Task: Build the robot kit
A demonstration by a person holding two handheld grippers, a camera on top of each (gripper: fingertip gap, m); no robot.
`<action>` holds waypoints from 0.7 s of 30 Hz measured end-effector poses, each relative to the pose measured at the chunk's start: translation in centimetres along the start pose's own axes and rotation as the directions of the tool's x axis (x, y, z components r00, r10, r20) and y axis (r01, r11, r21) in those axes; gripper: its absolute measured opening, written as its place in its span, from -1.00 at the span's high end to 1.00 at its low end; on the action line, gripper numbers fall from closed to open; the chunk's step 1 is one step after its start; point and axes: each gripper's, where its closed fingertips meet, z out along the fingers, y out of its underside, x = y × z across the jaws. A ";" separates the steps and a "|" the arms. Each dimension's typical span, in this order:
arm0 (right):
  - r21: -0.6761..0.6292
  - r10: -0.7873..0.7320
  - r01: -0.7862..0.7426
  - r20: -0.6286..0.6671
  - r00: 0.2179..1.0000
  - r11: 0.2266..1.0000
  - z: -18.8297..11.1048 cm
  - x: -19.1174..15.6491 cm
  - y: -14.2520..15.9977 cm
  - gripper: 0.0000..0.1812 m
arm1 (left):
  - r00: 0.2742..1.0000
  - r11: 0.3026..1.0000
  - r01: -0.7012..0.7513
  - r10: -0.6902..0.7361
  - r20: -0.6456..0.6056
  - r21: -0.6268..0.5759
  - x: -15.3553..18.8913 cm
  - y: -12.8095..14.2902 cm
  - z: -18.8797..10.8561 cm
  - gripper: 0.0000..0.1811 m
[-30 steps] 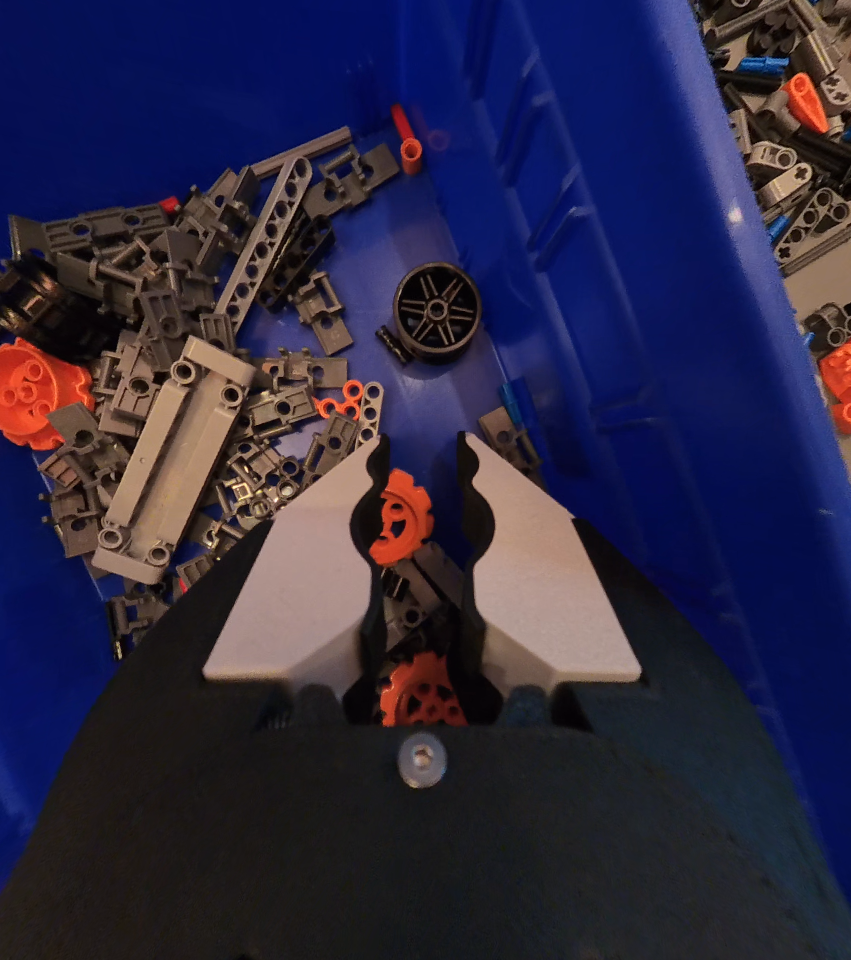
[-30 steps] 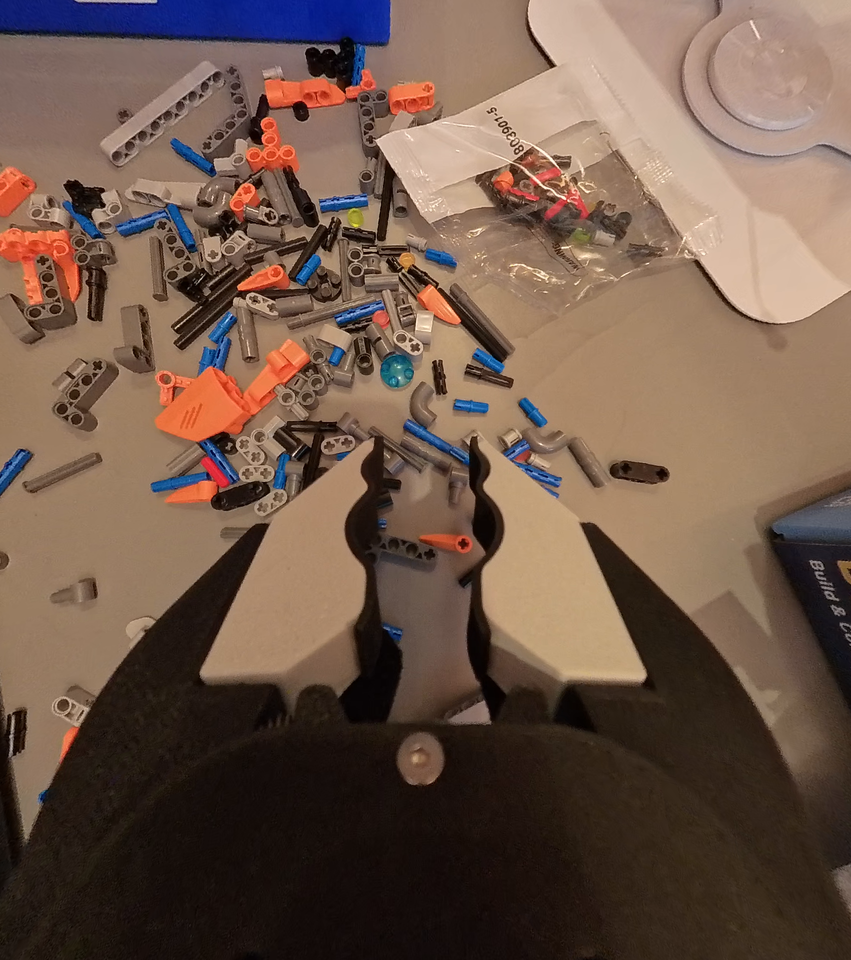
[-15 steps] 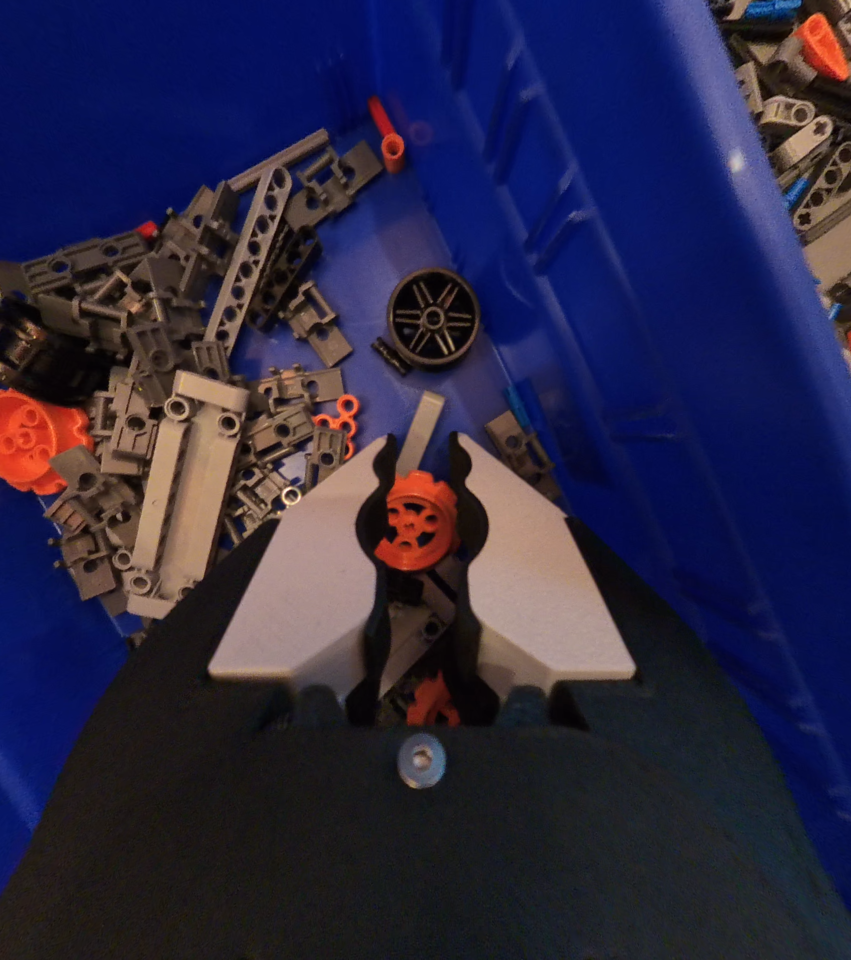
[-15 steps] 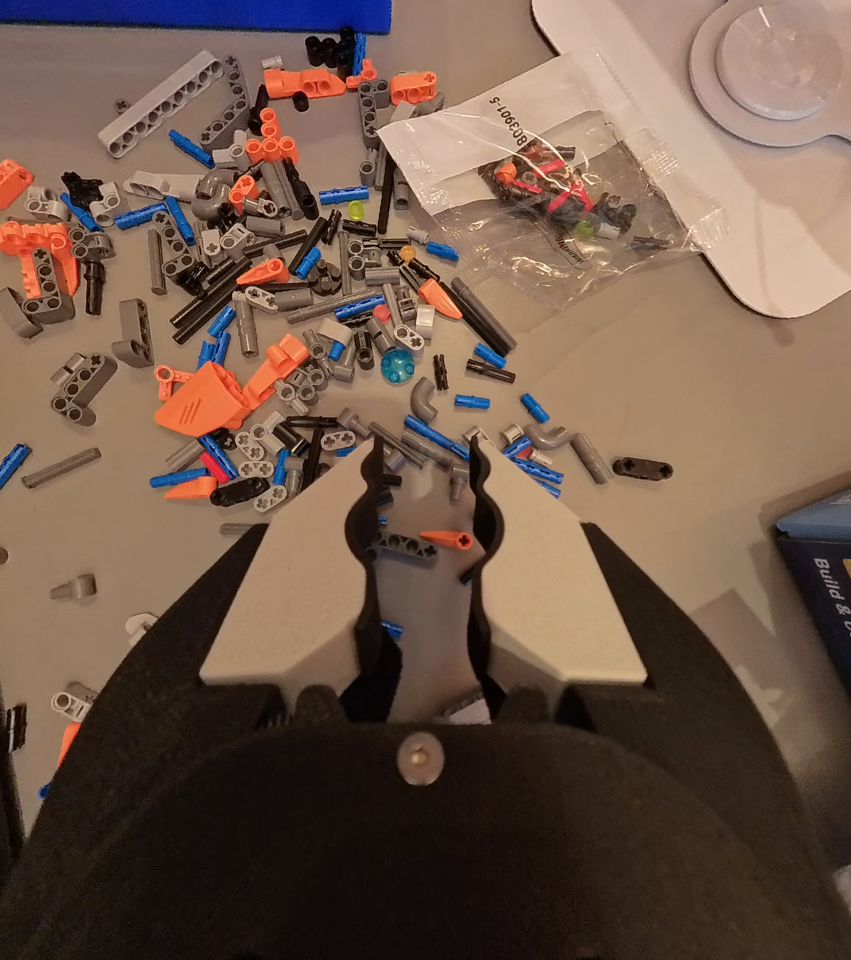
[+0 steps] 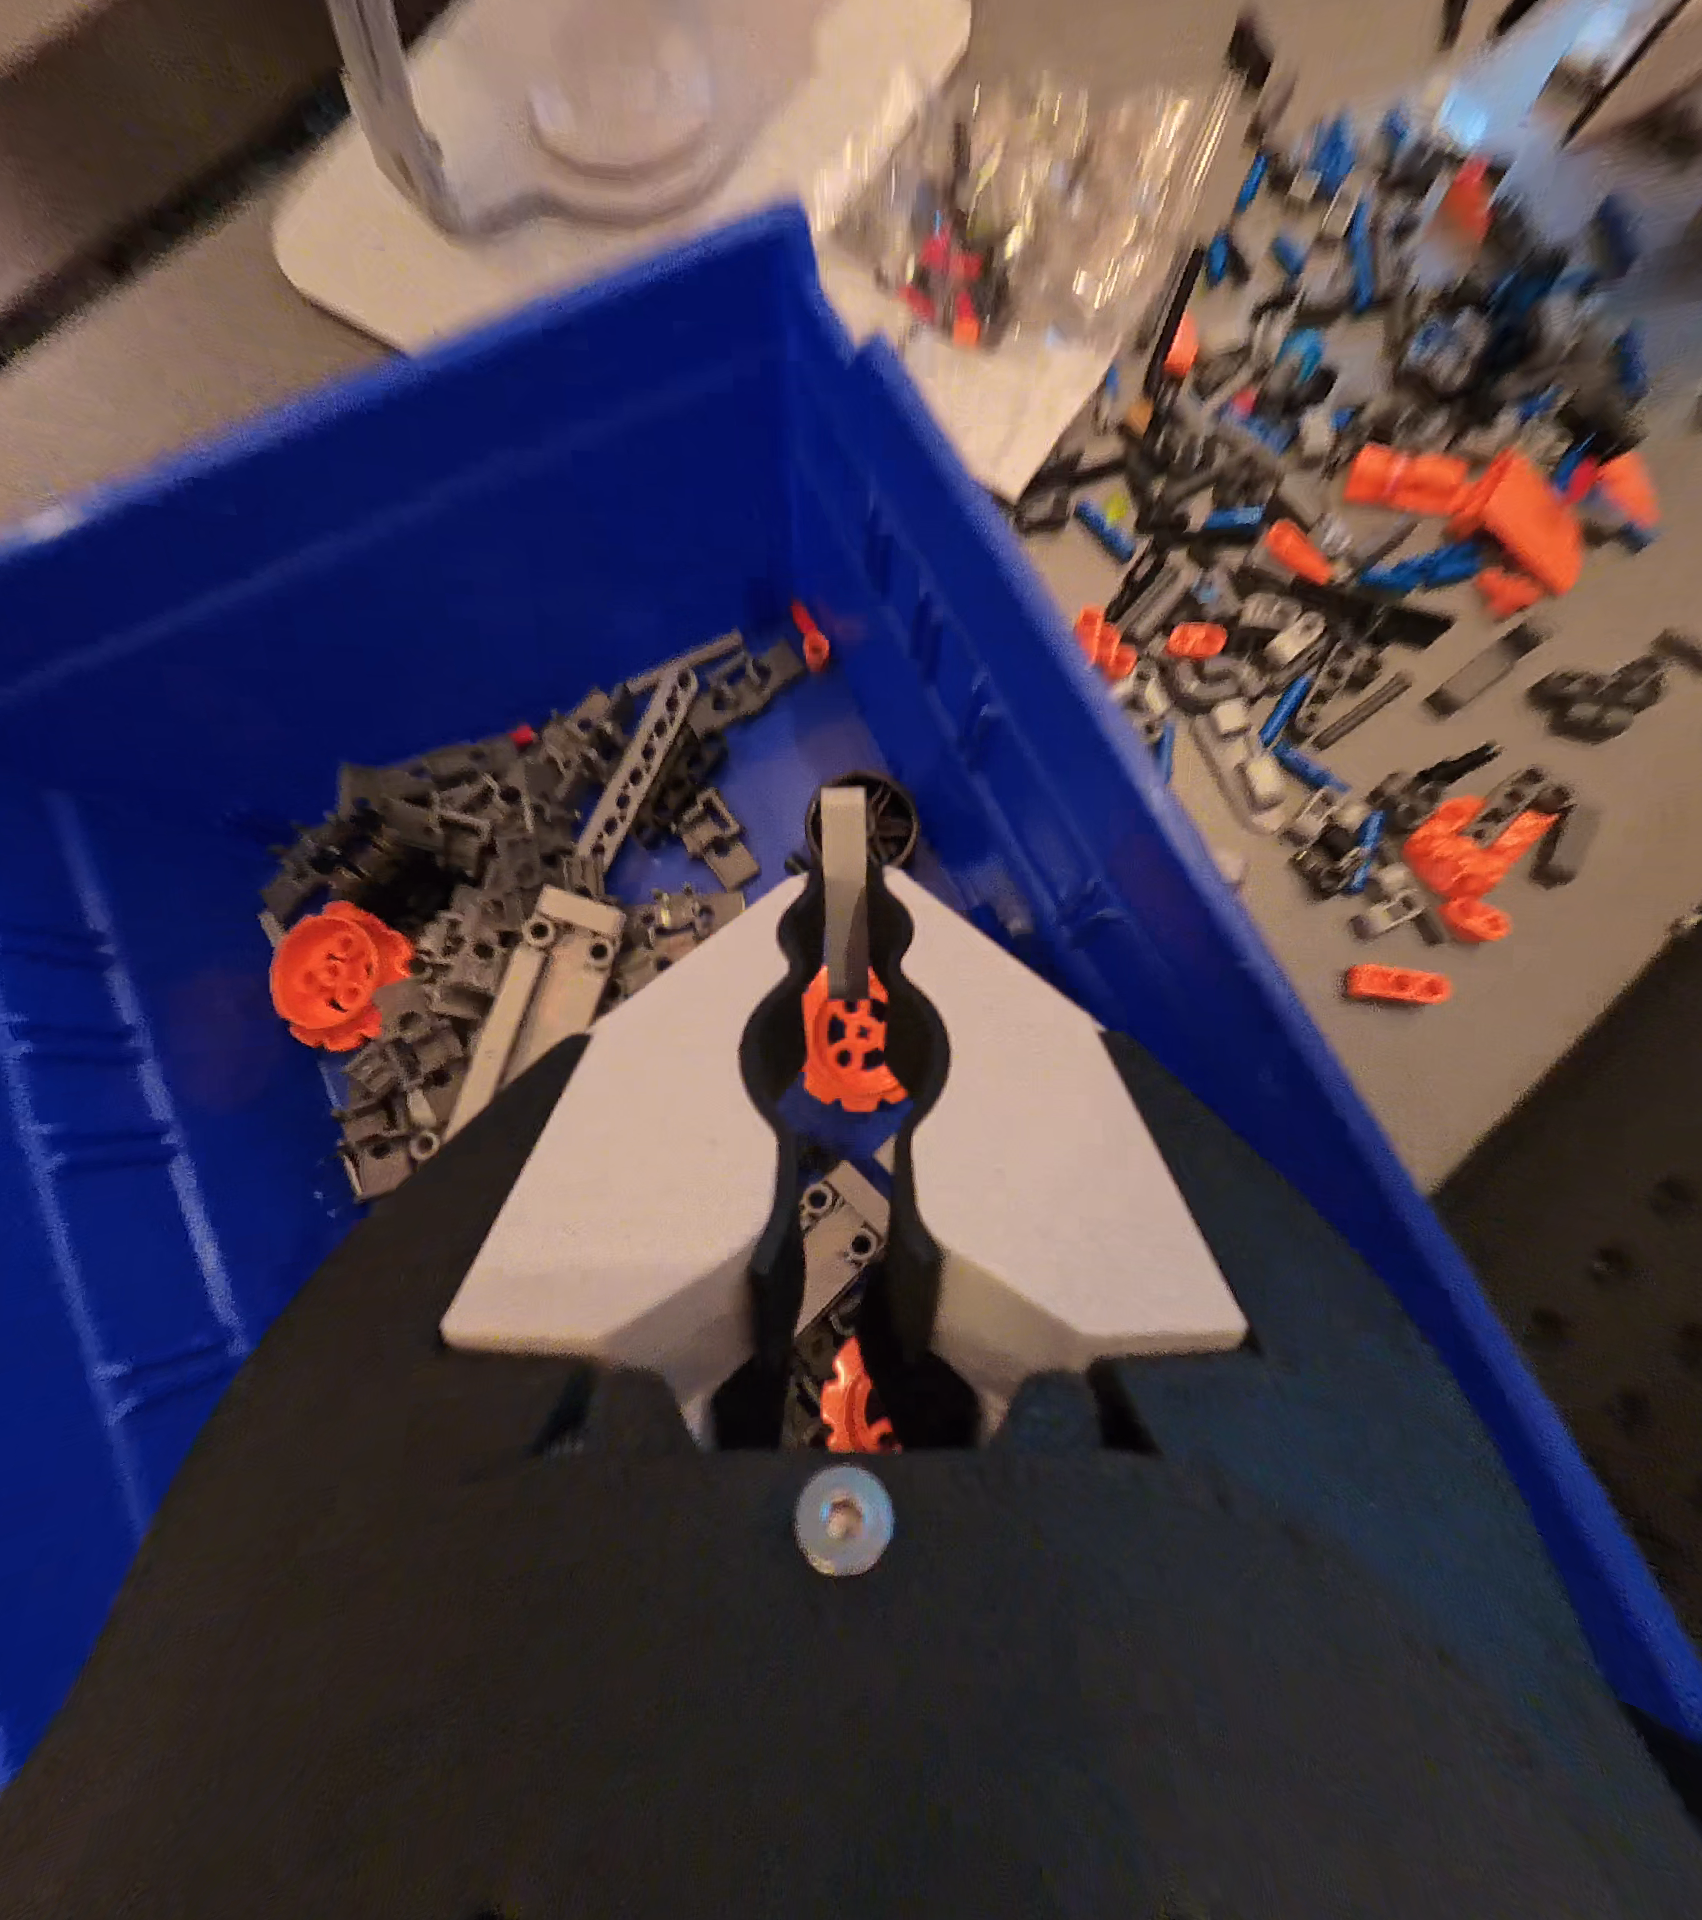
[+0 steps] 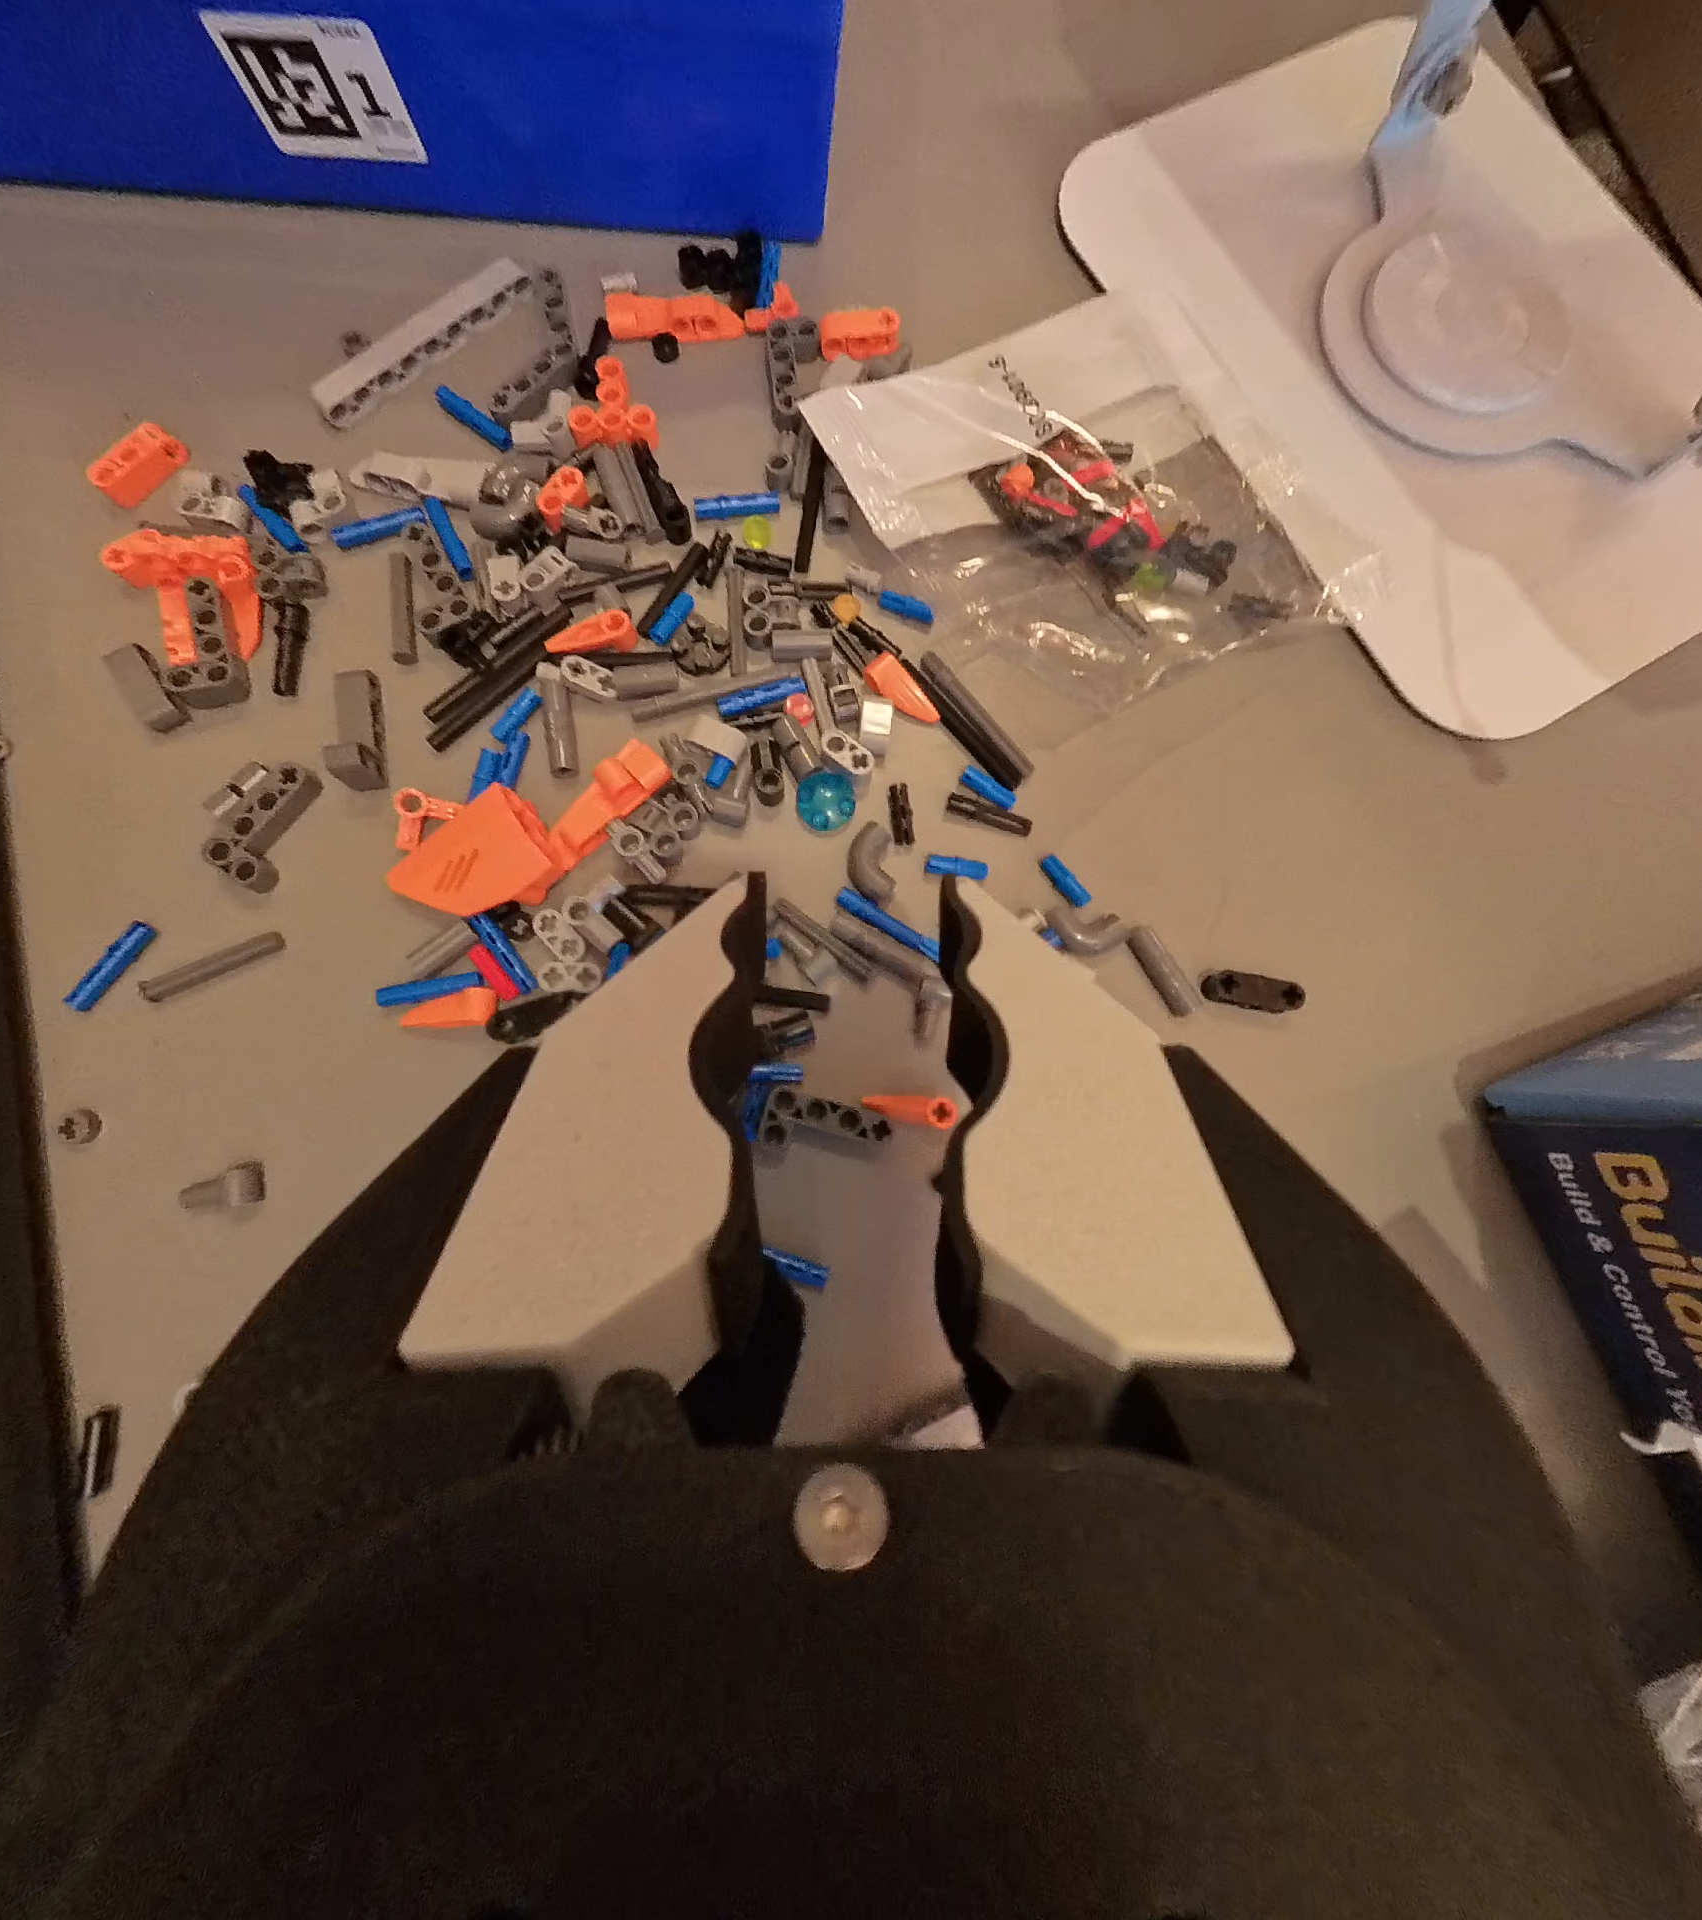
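Left fingers clamped on an orange gear over the blue bin; right fingers apart above loose building parts.

The left gripper [image 5: 845, 914] has its fingers [image 5: 1013, 1081] closed on one orange gear [image 5: 849, 1044], with a grey piece [image 5: 845, 883] sticking forward past the tips. Below the gear lies the blue bin [image 5: 473, 499], holding a heap of dark grey parts [image 5: 494, 862] and two more orange gears: one [image 5: 336, 971] left of the held gear, one [image 5: 852, 1397] showing in the gap behind it. The right gripper [image 6: 845, 894] is empty, its fingers [image 6: 608, 1122] spread. Between them on the worktop [image 6: 1242, 831] lie one orange cone-shaped pin [image 6: 914, 1109] and one dark grey beam [image 6: 816, 1117]; ahead lies the scatter of orange, blue, grey and black parts [image 6: 618, 644], and beyond it one clear bag of parts [image 6: 1086, 520].
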 end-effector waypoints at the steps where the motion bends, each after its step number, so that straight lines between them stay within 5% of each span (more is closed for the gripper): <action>1: 0.010 -0.008 0.008 -0.001 1.000 1.000 -0.2 -0.2 -0.4 0.67 | 1.000 0.999 0.000 0.000 -0.001 0.033 0.2 -0.9 -0.7 0.94; 10: 0.166 -0.144 0.146 -0.027 0.989 0.975 -2.0 -3.3 -4.8 0.64 | 0.990 0.977 -0.093 0.112 -0.089 0.190 6.9 -8.0 -3.4 0.95; 21: 0.316 -0.375 0.418 -0.190 0.907 0.851 -5.3 -7.8 -9.6 0.54 | 0.910 0.983 -0.069 0.133 -0.393 0.173 16.2 -11.9 0.8 0.95</action>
